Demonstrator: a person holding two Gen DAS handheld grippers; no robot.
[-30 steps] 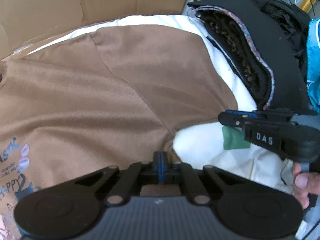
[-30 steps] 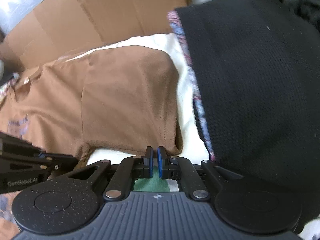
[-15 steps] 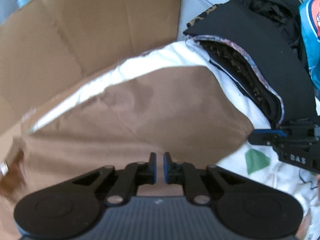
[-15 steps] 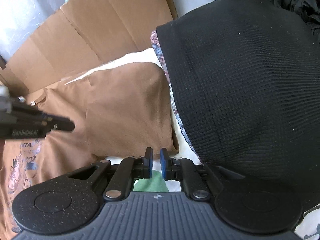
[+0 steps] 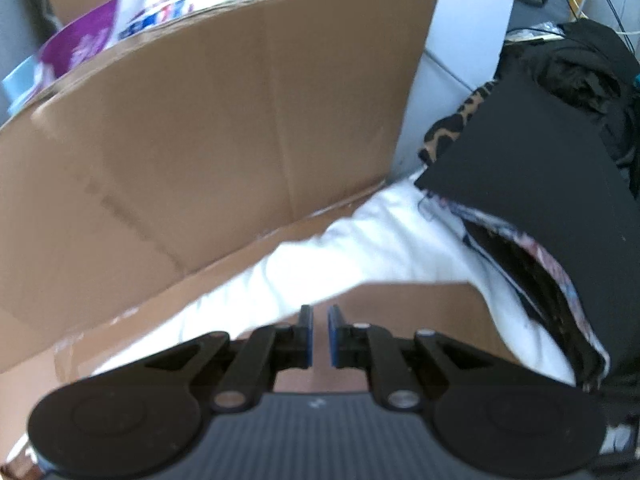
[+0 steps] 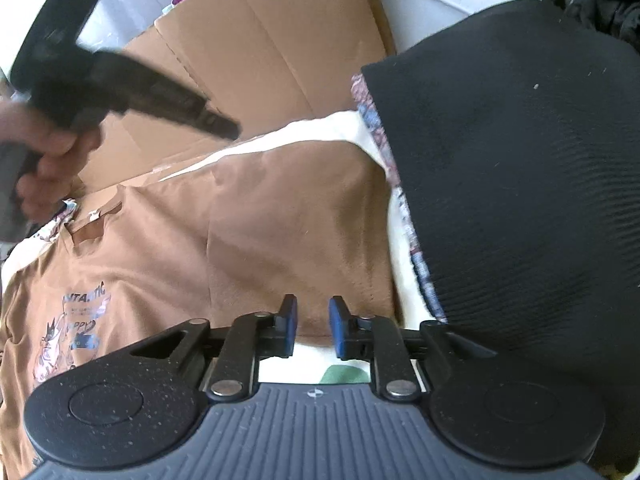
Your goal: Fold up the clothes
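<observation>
The soft, matte brown T-shirt lies flat on a white sheet, beside a ribbed black garment and creased cardboard. The left gripper, fingers slightly parted and empty, has lifted away since a second ago; the right gripper has opened wider, holding nothing.

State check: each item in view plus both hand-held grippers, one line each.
brown T-shirt: lying flat, print side up, one side folded over, not held
left hand-held gripper: open, narrow gap, empty
right hand-held gripper: open, empty, low at the shirt's near edge
black garment: folded, on top of a stack
white cloth: spread under the shirt
cardboard panel: standing behind
</observation>
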